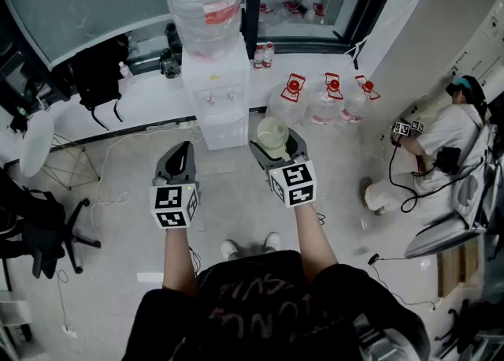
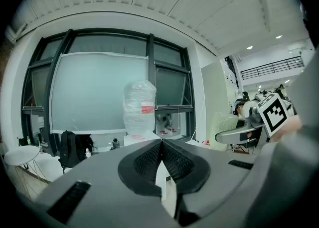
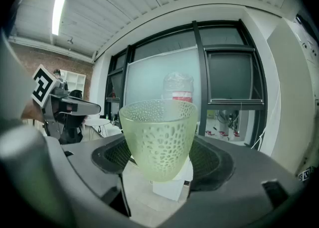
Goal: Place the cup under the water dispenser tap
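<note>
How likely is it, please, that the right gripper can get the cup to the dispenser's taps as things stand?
Probably yes. The right gripper holds the cup, the dispenser stands ahead, and only bare floor lies between them. The shut left gripper is off to the side, out of the way.

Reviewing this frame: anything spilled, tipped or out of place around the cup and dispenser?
Nothing stands out. The cup sits upright, gripped between the right gripper's jaws. The water dispenser stands straight with its bottle on top. The left gripper is shut and empty. No spill shows on the floor.
</note>
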